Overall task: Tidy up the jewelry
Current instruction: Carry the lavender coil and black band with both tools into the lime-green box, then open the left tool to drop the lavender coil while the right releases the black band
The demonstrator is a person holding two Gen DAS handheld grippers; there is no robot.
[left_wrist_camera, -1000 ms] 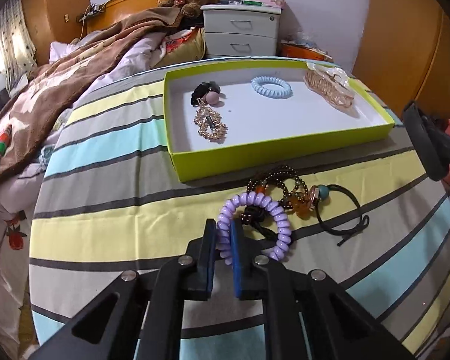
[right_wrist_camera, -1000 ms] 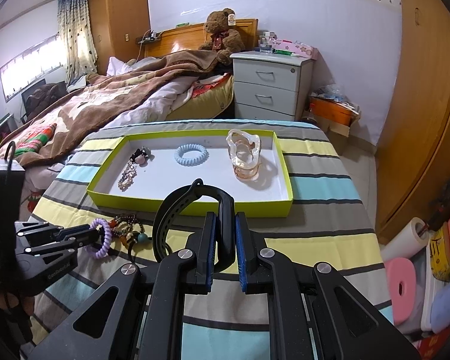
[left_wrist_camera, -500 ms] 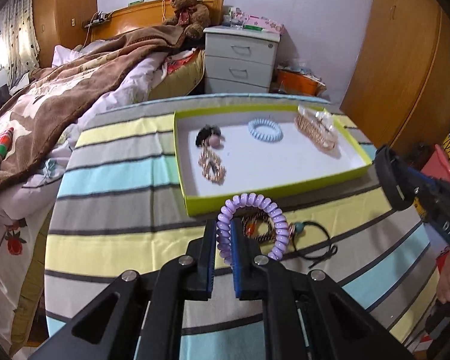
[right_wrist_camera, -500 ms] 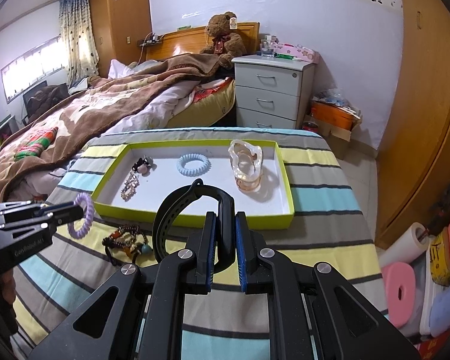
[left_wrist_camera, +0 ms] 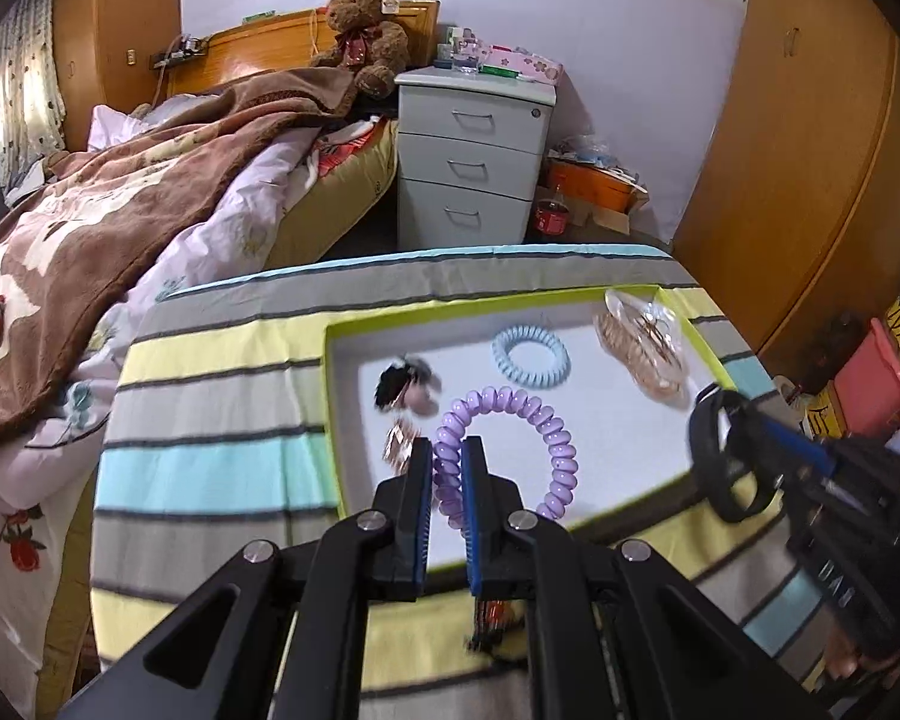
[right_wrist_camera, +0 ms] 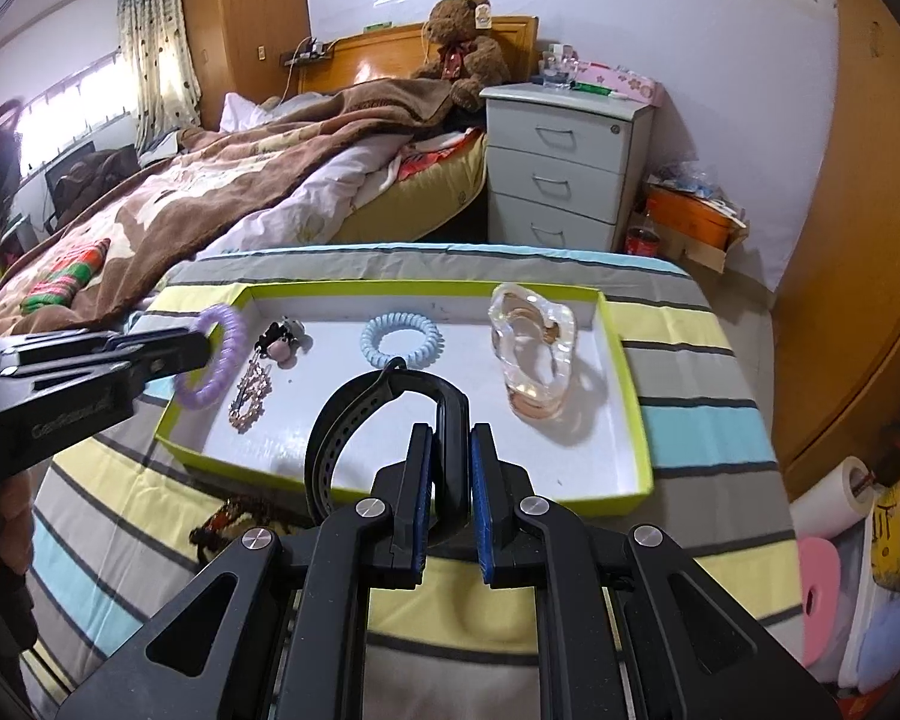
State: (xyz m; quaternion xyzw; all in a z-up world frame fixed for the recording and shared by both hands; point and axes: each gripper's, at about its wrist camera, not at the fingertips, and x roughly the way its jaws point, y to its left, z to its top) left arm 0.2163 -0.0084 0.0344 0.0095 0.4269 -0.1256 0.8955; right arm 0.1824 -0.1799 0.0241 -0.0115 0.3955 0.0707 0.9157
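My left gripper is shut on a purple spiral hair tie, held in the air over the near left part of the green-rimmed white tray. My right gripper is shut on a black band that loops up over the tray's front rim. Inside the tray lie a blue spiral tie, a clear amber hair claw, a black and pink hair tie and a gold hairpin. A heap of bead bracelets stays on the striped cloth before the tray.
The round table's striped cloth ends close behind the tray. A bed with a brown blanket lies left, a grey nightstand stands behind, a wooden wardrobe to the right. Boxes and a paper roll crowd the floor at right.
The left gripper has lifted the purple tie off the heap on the cloth and carried it up over the tray. The right gripper, still holding the black band, has shifted nearer the tray.
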